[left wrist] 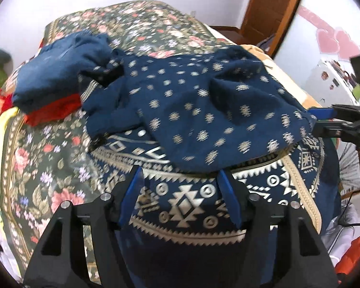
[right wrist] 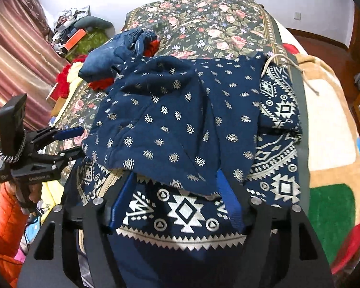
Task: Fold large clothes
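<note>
Left wrist view: our left hand-held gripper (left wrist: 180, 180) stands wide, its blue fingers (left wrist: 229, 199) straddling the near patterned hem of the navy garment (left wrist: 192, 110), gripping nothing. Our right hand-held gripper (right wrist: 177, 187) is likewise spread wide over the same hem. The garment lies half folded on the floral bedspread (right wrist: 204, 24), its dotted upper layer thrown back over the bordered part. We judge it soft, limp and light, prone to bunching; we should pinch the loose near edge of the dotted layer at both corners. Beyond lie blue jeans (left wrist: 60, 72) over red cloth (left wrist: 52, 110).
</note>
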### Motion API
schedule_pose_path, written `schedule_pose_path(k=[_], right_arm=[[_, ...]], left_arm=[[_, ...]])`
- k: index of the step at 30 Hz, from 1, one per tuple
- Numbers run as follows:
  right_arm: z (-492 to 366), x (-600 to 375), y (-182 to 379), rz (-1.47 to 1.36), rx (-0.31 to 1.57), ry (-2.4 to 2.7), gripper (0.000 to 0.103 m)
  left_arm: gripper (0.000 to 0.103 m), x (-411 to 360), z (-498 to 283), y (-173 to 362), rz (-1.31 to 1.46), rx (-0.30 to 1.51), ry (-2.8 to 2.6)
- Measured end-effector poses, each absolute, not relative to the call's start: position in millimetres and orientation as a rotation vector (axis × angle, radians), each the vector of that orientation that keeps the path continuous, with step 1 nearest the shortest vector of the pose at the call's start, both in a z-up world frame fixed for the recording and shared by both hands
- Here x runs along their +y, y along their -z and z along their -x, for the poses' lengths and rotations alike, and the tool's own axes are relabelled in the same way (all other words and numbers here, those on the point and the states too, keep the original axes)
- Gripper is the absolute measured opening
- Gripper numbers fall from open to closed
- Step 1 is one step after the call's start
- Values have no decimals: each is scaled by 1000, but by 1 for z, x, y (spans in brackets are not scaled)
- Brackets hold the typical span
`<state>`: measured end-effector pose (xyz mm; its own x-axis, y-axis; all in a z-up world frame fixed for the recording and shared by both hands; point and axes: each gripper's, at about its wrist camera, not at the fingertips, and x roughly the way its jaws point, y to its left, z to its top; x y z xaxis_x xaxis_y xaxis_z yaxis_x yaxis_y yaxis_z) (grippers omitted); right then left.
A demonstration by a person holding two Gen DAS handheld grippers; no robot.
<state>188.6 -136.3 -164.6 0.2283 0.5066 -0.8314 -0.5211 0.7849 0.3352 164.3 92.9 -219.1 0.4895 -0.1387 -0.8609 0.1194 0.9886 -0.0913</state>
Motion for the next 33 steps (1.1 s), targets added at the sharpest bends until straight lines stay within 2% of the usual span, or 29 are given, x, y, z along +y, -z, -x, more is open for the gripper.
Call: schedule_pose_path(k=[2, 5, 9, 14, 19, 24, 33], right_arm=[[-188, -142, 160, 18, 1124, -682, 75], [-189, -152, 151, 9, 1096, -657, 76], [-196, -168, 142, -25, 1058, -610, 77], [-217, -181, 140, -73, 1038, -538, 79], [-248, -194, 151, -132, 1049, -484, 79], [-284, -203, 177, -205, 1139, -441, 79], [-329, -212, 218, -267, 1242, -389, 79]], left_arm=[[63, 102, -161, 217, 46, 1048, 140], [63, 117, -157, 208, 68, 1026, 101], [70, 140, -159, 195, 78, 979, 29], [70, 175, -184, 196, 168, 973, -55], [70, 207, -218, 219, 320, 1012, -138], [71, 240, -253, 257, 544, 1066, -108], [71, 257, -305, 297, 570, 1108, -105]])
